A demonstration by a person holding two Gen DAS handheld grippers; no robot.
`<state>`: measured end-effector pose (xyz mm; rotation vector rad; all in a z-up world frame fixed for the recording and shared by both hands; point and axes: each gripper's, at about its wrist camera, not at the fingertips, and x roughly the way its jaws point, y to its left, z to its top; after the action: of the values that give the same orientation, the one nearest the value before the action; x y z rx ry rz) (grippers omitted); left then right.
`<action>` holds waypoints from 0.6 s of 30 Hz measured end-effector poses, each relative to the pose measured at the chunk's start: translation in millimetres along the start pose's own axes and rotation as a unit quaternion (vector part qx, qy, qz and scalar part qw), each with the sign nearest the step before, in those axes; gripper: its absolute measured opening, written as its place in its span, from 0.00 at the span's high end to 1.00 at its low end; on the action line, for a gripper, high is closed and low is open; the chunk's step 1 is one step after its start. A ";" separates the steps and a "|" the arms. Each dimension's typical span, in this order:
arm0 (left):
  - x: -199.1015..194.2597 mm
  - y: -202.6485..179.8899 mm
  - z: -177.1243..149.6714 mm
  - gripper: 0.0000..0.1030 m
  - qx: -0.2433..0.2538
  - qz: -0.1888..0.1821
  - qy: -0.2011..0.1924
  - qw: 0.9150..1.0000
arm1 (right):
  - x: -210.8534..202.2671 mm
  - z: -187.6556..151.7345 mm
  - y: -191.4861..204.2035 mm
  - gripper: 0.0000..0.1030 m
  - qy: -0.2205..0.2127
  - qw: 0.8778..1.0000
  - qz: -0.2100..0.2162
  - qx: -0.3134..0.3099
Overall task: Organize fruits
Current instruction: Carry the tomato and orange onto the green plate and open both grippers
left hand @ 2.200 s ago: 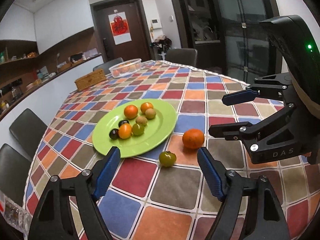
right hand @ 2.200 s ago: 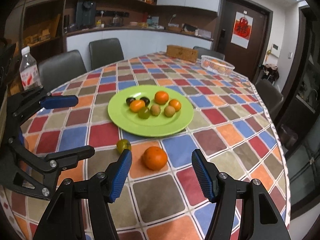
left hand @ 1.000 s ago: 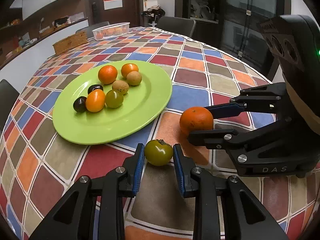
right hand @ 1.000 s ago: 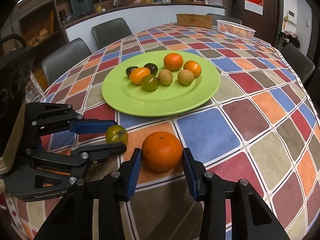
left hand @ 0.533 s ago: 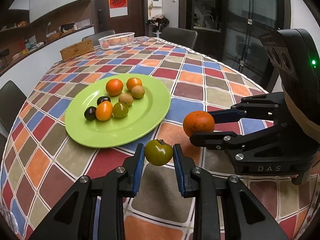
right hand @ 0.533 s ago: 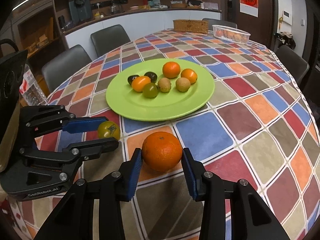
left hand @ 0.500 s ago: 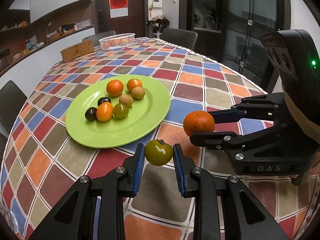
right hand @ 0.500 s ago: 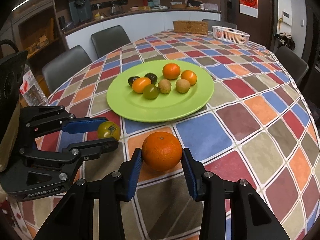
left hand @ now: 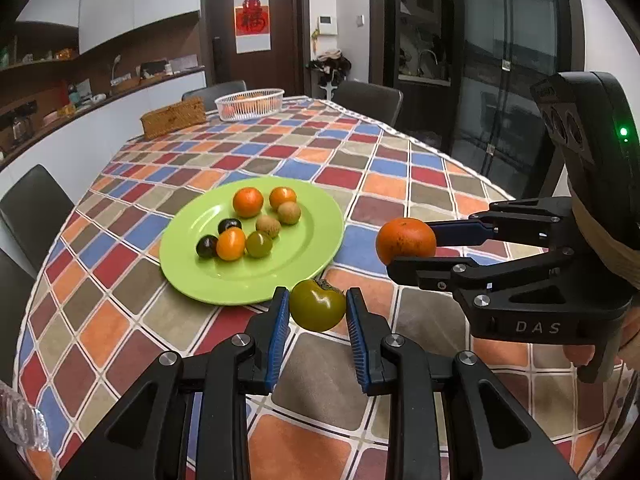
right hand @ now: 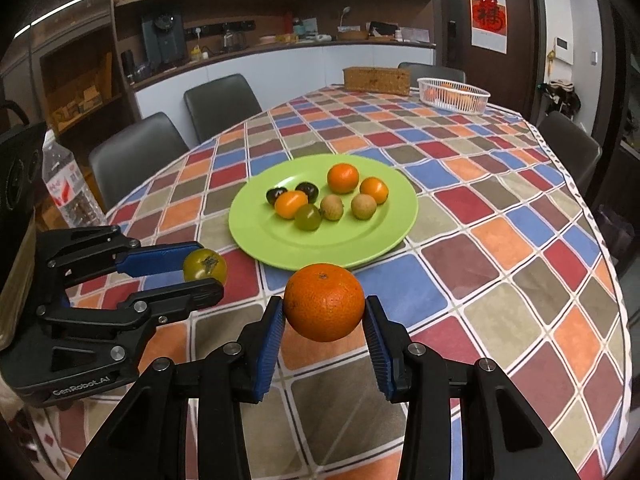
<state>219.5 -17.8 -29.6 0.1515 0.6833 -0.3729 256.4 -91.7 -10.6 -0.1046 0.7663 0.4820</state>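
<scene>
My left gripper (left hand: 317, 311) is shut on a green tomato (left hand: 318, 305) and holds it above the checkered tablecloth, just in front of the green plate (left hand: 312, 240). My right gripper (right hand: 324, 309) is shut on a large orange (right hand: 324, 301), also lifted off the table near the plate (right hand: 360, 240). Each gripper shows in the other's view: the right gripper (left hand: 408, 246) holds the orange (left hand: 405, 238), and the left gripper (right hand: 202, 270) holds the tomato (right hand: 205, 265). Several small fruits (left hand: 256, 222) lie on the plate.
A white wire basket (left hand: 249, 104) with oranges and a wicker box (left hand: 173, 117) stand at the table's far end. Dark chairs (right hand: 216, 100) ring the table. A plastic water bottle (right hand: 66, 188) stands at the left in the right wrist view.
Both grippers closed on their fruits, the left on the tomato, the right on the orange. Both then lifted them off the table and rose higher.
</scene>
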 end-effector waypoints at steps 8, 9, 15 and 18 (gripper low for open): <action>-19.2 3.7 8.0 0.72 -0.007 0.013 -0.025 1.000 | -15.0 11.8 4.5 0.60 -0.028 1.000 -0.001 0.007; -21.3 4.6 9.0 0.72 -0.008 0.014 -0.028 0.999 | -16.1 13.4 5.4 0.60 -0.031 0.999 -0.001 0.007; -27.1 10.4 16.3 0.72 -0.002 0.024 -0.043 0.999 | -20.6 23.9 11.0 0.60 -0.044 0.999 0.000 0.001; -26.9 15.1 21.4 0.72 -0.003 0.026 -0.048 0.999 | -20.6 30.4 12.9 0.60 -0.049 0.999 0.000 -0.002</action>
<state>218.7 -1.6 4.3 0.1442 0.5852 -0.3251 257.3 -80.1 26.6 -0.0833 0.6701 0.4853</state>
